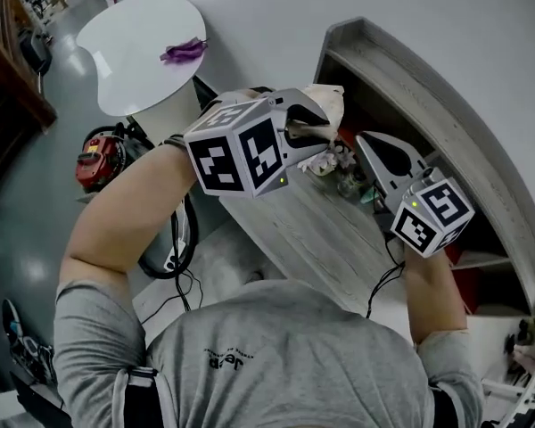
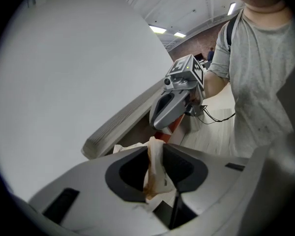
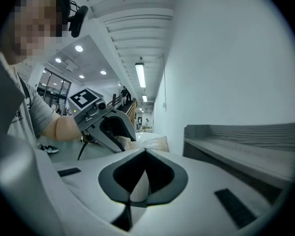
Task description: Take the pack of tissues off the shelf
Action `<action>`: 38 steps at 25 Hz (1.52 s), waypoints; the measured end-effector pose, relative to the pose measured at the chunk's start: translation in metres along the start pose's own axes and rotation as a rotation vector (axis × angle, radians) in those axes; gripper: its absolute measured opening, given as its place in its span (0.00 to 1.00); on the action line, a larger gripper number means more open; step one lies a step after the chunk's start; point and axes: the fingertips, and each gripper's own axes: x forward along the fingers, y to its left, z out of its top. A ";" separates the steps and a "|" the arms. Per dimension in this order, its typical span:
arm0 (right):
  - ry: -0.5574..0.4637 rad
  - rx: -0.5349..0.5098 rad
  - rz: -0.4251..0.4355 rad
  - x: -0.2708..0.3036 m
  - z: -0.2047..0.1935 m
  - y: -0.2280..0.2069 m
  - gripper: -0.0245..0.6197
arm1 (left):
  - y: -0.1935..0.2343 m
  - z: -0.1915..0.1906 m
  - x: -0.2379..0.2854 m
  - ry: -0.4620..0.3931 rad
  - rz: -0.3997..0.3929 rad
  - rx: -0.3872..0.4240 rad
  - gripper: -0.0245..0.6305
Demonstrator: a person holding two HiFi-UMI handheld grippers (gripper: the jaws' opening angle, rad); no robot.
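Cream wrapper film is suggesting a light, soft, slippery pack of tissues (image 1: 330, 101). You are holding it mid-frame, just before the shelf (image 1: 428, 87). Your left gripper (image 1: 316, 127) and right gripper (image 1: 364, 143) are each pinching a crumpled end, though the fuller body would probably be giving you a safer hold.

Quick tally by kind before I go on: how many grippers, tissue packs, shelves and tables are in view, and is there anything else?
Grippers: 2 (left gripper, right gripper)
Pack of tissues: 1
Shelf: 1
White table: 1
Purple item on the table: 1
Total: 6
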 end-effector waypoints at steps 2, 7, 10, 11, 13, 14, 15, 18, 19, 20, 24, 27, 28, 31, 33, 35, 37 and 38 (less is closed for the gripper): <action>0.011 0.004 0.033 0.023 -0.011 0.011 0.07 | -0.004 -0.026 -0.006 0.013 0.008 -0.042 0.23; 0.037 0.015 0.086 0.072 -0.045 0.031 0.07 | -0.018 -0.090 -0.006 0.032 0.010 -0.147 0.23; 0.059 0.030 0.114 0.095 -0.069 0.037 0.07 | -0.029 -0.126 -0.001 0.029 0.012 -0.226 0.23; 0.068 0.035 0.122 0.103 -0.077 0.039 0.07 | -0.032 -0.138 0.001 0.025 0.015 -0.255 0.23; 0.085 0.045 0.135 0.116 -0.094 0.042 0.07 | -0.039 -0.160 0.006 0.016 0.021 -0.313 0.23; 0.096 0.050 0.141 0.123 -0.103 0.043 0.07 | -0.043 -0.171 0.009 0.011 0.024 -0.342 0.23; 0.107 0.056 0.145 0.129 -0.112 0.044 0.07 | -0.048 -0.182 0.013 0.007 0.027 -0.370 0.23; 0.139 0.075 0.158 0.146 -0.141 0.047 0.07 | -0.063 -0.217 0.024 0.012 0.030 -0.437 0.23; 0.149 0.081 0.162 0.152 -0.150 0.048 0.07 | -0.068 -0.228 0.028 0.017 0.031 -0.456 0.23; 0.160 0.087 0.167 0.156 -0.160 0.049 0.07 | -0.073 -0.239 0.032 0.022 0.031 -0.476 0.23; 0.201 0.123 0.180 0.172 -0.195 0.053 0.07 | -0.093 -0.274 0.048 0.027 0.030 -0.550 0.23; 0.224 0.157 0.183 0.185 -0.222 0.055 0.07 | -0.110 -0.298 0.063 0.027 0.016 -0.581 0.23; 0.233 0.163 0.182 0.189 -0.231 0.056 0.07 | -0.116 -0.306 0.070 0.030 0.008 -0.587 0.23; 0.262 0.181 0.179 0.199 -0.260 0.057 0.07 | -0.135 -0.327 0.091 0.036 -0.020 -0.601 0.23; 0.278 0.199 0.176 0.202 -0.281 0.057 0.07 | -0.147 -0.338 0.107 0.035 -0.037 -0.605 0.23; 0.292 0.211 0.170 0.206 -0.302 0.056 0.07 | -0.158 -0.351 0.121 0.035 -0.051 -0.601 0.23; 0.306 0.217 0.161 0.211 -0.321 0.055 0.07 | -0.166 -0.363 0.134 0.043 -0.066 -0.585 0.23; 0.313 0.222 0.157 0.213 -0.329 0.054 0.07 | -0.170 -0.369 0.140 0.051 -0.075 -0.571 0.23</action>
